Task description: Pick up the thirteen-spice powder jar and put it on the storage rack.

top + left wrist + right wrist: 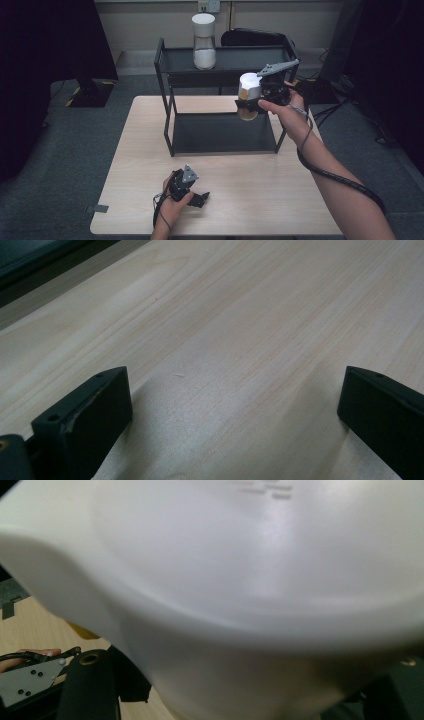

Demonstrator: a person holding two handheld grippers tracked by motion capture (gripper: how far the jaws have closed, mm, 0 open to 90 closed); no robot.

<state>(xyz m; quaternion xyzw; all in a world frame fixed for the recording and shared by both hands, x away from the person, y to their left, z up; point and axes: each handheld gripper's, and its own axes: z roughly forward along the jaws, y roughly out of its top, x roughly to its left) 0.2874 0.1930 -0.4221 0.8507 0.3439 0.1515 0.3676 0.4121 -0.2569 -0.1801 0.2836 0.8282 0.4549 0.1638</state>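
White-lidded jar (248,96) (amber contents), upright, held aloft before black shelf rack (167,107).

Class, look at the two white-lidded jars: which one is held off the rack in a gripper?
The jar with yellowish contents, clamped in the right gripper in front of the rack. The other jar, with white contents, stands on the top shelf.
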